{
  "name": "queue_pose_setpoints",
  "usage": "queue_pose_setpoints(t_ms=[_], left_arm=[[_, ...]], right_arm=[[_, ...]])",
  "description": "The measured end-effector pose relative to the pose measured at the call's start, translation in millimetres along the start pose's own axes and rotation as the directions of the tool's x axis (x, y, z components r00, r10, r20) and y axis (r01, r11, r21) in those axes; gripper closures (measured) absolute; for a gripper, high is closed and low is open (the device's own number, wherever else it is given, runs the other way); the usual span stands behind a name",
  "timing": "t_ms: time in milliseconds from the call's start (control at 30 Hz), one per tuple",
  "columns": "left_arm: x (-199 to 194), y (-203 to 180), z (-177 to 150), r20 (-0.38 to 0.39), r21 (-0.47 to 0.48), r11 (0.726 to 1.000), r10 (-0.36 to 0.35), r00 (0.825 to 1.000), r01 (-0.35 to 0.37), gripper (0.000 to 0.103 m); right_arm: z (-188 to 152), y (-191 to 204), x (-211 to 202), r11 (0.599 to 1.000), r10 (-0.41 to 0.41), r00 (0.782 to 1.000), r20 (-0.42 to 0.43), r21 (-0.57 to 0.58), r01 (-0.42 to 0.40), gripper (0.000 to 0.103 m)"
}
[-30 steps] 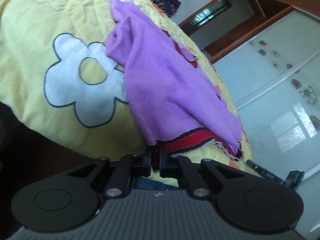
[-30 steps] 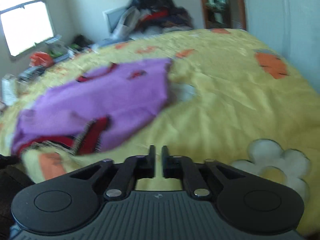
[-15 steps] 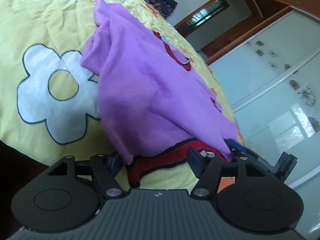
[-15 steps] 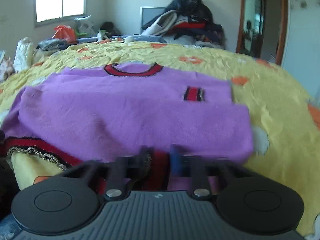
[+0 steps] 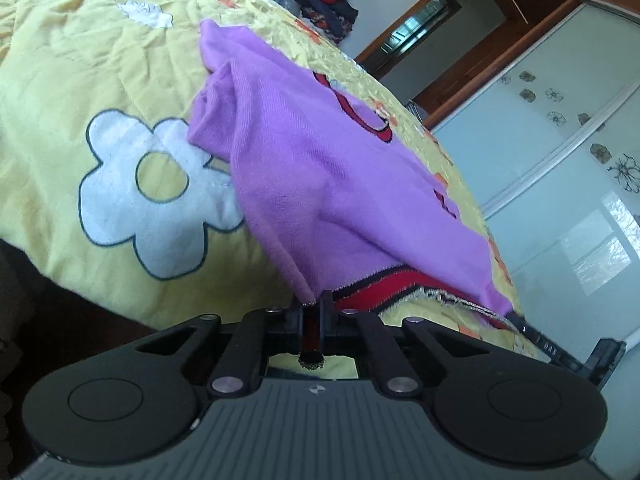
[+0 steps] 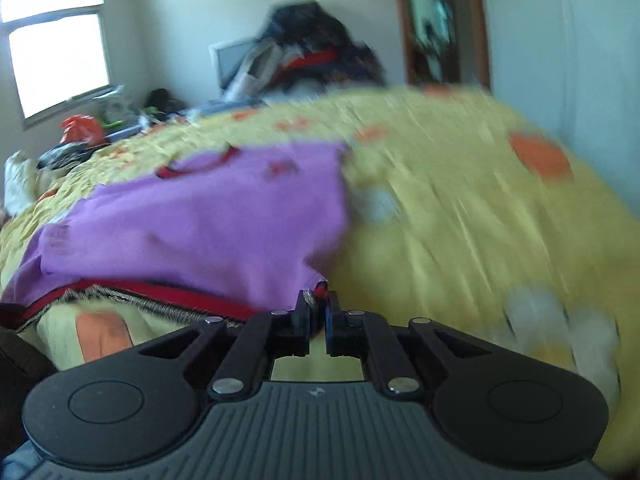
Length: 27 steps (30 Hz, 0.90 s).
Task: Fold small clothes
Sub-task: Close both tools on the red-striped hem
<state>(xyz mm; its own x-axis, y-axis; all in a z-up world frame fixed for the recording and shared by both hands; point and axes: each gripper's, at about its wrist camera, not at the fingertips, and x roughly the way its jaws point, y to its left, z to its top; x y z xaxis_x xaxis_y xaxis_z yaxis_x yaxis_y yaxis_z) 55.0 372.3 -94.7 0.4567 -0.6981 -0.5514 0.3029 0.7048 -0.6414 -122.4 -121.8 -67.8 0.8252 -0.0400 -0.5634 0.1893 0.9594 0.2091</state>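
The purple sweater [image 5: 320, 184] lay on the yellow bedspread [image 5: 80, 60], its red-and-black hem [image 5: 384, 288] at the near edge of the bed and its red-trimmed neckline [image 6: 196, 164] toward the far side, so that its long axis ran away from the cameras. One side was folded inward over the body, giving a doubled ridge of purple cloth along the left edge in the left wrist view.

Half a second earlier the left claw had been spread wide around the hem; now the left claw [image 5: 312, 308] was closed narrow on the near left corner of the sweater, with a strip of red hem pinched between its fingers and a frayed end hanging below them. The right claw [image 6: 318, 304], seen closing in blur half a second before, was now clamped narrow on the near right corner, a bit of red trim showing between its fingers. The right wrist view was smeared by motion. The hem was stretched between the two corners along the bed's edge.

A white flower patch [image 5: 152, 192] on the bedspread lay just beside the folded side, partly covered by it. A heap of dark clothes [image 6: 316, 52] sat beyond the bed, near a window [image 6: 56, 60].
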Motion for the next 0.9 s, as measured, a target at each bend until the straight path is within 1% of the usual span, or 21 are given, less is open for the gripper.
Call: queue_pose_setpoints(t_ms=[33, 67, 133, 200, 233, 267, 300, 333, 400, 433, 467, 500, 567, 600, 633, 667, 700, 800, 833, 867, 900], left_arm=[[-1, 2, -2, -0.002, 0.003, 1.000, -0.001, 1.000, 0.001, 0.097], [-2, 5, -4, -0.006, 0.006, 1.000, -0.001, 1.000, 0.001, 0.099], [-4, 13, -7, -0.009, -0.005, 1.000, -0.029, 1.000, 0.029, 0.099], [-5, 25, -8, -0.011, -0.049, 0.997, -0.067, 0.998, 0.067, 0.099], [-5, 30, -8, -0.002, -0.062, 0.994, -0.093, 0.996, 0.092, 0.098], [-4, 34, -7, 0.002, -0.075, 0.992, -0.098, 0.995, 0.098, 0.098], [-2, 37, -7, -0.003, -0.088, 0.991, -0.103, 0.995, 0.102, 0.091], [1, 40, -6, -0.008, -0.103, 0.988, -0.117, 0.993, 0.115, 0.085], [6, 41, -5, -0.003, -0.124, 0.984, -0.127, 0.992, 0.126, 0.057], [9, 41, -5, -0.006, -0.129, 0.984, -0.124, 0.992, 0.123, 0.052], [12, 39, -5, -0.006, -0.135, 0.983, -0.130, 0.991, 0.128, 0.048], [14, 37, -5, -0.004, -0.142, 0.981, -0.136, 0.991, 0.134, 0.047], [17, 31, -5, -0.016, -0.147, 0.979, -0.144, 0.989, 0.140, 0.043], [18, 28, -6, -0.014, -0.140, 0.981, -0.140, 0.990, 0.136, 0.045], [19, 26, -6, -0.012, -0.138, 0.982, -0.128, 0.992, 0.126, 0.050], [22, 24, -6, -0.018, -0.144, 0.982, -0.122, 0.992, 0.118, 0.070], [23, 24, -6, -0.029, -0.150, 0.982, -0.124, 0.992, 0.118, 0.083], [27, 23, -7, -0.046, -0.168, 0.981, -0.103, 0.994, 0.094, 0.089], [28, 23, -7, -0.048, -0.181, 0.979, -0.103, 0.994, 0.093, 0.094], [27, 22, -7, -0.039, -0.174, 0.981, -0.093, 0.995, 0.085, 0.094], [27, 21, -7, -0.033, -0.167, 0.983, -0.080, 0.996, 0.073, 0.094]], right_arm=[[-6, -10, -4, 0.999, 0.017, 1.000, -0.011, 0.045, -0.016, 0.096], [-10, -17, -10, 0.996, 0.046, 0.999, 0.008, 0.076, -0.046, 0.094], [-11, -28, -15, 0.988, 0.082, 0.997, 0.005, 0.128, -0.082, 0.074], [-7, -43, -15, 0.963, 0.170, 0.985, 0.037, 0.206, -0.174, 0.017], [-5, -49, -13, 0.949, 0.202, 0.978, 0.054, 0.234, -0.209, 0.010], [-1, -54, -9, 0.932, 0.253, 0.966, 0.062, 0.254, -0.260, 0.010], [1, -57, -2, 0.918, 0.292, 0.954, 0.061, 0.262, -0.298, 0.011], [4, -58, 4, 0.913, 0.307, 0.950, 0.060, 0.262, -0.312, 0.010], [7, -62, 18, 0.887, 0.379, 0.923, 0.067, 0.259, -0.383, 0.010], [9, -62, 21, 0.886, 0.382, 0.921, 0.077, 0.251, -0.389, 0.010], [11, -60, 26, 0.880, 0.407, 0.911, 0.069, 0.238, -0.411, 0.010], [12, -57, 29, 0.865, 0.450, 0.891, 0.055, 0.220, -0.451, 0.010], [14, -50, 33, 0.866, 0.463, 0.885, 0.042, 0.190, -0.462, 0.010], [14, -47, 35, 0.856, 0.492, 0.870, 0.027, 0.171, -0.489, 0.010], [14, -43, 37, 0.847, 0.513, 0.859, 0.013, 0.158, -0.508, 0.010], [15, -39, 37, 0.857, 0.503, 0.865, -0.004, 0.136, -0.498, 0.010], [17, -34, 37, 0.867, 0.490, 0.871, -0.019, 0.117, -0.485, 0.010], [24, -25, 40, 0.881, 0.468, 0.882, -0.054, 0.116, -0.460, 0.010], [25, -25, 42, 0.874, 0.478, 0.877, -0.056, 0.124, -0.469, 0.010], [25, -27, 44, 0.858, 0.503, 0.862, -0.054, 0.148, -0.492, 0.010], [24, -29, 45, 0.853, 0.508, 0.860, -0.039, 0.165, -0.496, 0.016]])
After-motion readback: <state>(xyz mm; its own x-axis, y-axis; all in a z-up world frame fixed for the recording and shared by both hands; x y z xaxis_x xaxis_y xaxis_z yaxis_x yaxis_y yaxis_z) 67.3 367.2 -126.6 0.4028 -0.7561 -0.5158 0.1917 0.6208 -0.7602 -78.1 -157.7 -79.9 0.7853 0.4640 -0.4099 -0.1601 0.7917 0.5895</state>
